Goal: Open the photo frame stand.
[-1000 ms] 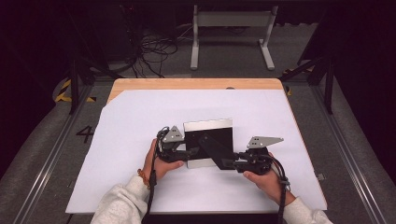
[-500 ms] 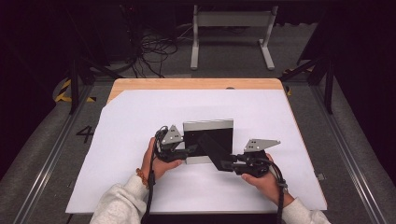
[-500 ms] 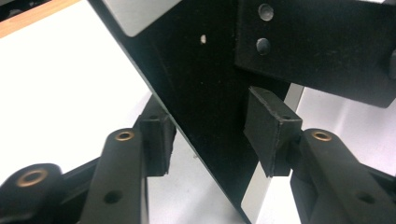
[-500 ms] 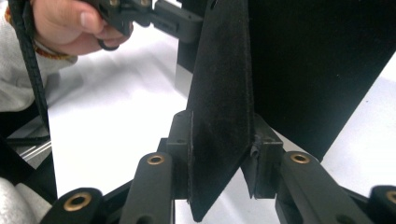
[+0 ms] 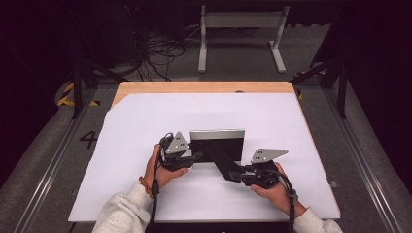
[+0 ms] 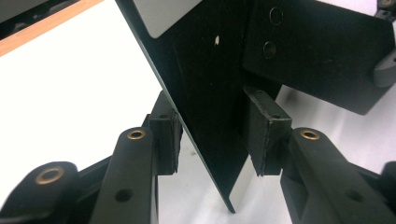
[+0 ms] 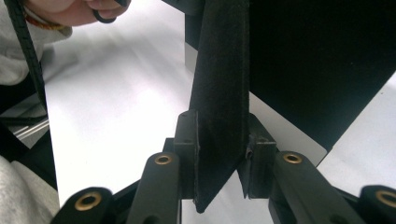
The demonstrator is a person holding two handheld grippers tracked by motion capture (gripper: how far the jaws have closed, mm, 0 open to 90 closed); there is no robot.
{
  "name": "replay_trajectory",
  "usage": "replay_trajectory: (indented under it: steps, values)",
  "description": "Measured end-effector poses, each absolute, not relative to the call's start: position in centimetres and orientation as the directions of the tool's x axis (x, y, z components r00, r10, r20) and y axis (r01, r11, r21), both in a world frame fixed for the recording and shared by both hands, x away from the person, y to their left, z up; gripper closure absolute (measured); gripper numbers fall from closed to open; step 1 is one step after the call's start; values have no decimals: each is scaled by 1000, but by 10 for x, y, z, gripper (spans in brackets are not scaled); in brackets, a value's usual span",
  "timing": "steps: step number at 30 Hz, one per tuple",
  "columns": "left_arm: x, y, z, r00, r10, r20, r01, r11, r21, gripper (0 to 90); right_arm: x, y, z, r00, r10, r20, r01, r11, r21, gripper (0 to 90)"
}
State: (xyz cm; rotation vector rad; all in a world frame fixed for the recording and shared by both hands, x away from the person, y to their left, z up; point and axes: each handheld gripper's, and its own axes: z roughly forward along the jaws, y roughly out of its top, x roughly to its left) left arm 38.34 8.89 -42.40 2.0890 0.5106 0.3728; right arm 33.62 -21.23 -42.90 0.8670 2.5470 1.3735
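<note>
From the high view, the picture frame lies back-side up on the white sheet that covers the table, near the sheet's middle and toward the person's side. Its black stand leg swings out from the frame toward the right hand. The left gripper sits at the frame's left edge, and the right gripper is at the free end of the stand leg, just off the frame's lower right corner.

Over to the left gripper view: the frame stands as a dark board edge-on between the two jaws. The near pad touches its face, while the other pad looks just shy of the board's hinged side, so contact there cannot be told for sure. These jaws have just been closing, with the frame between them.

Now the right gripper view: the stand leg rises straight up between the jaws, both pads pressed against its felt sides. That is a clench on the leg, the jaws having just been closing. The frame's black back is behind it.
</note>
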Motion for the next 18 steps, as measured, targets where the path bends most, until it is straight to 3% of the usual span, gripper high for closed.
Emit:
replay_trajectory:
  steps: [18]
  values:
    - [380, 82, -448, 909, 414, 49, 230, -596, 769, 514, 333, -211, -430, -844, 523, 123, 400, 459, 793, 734]
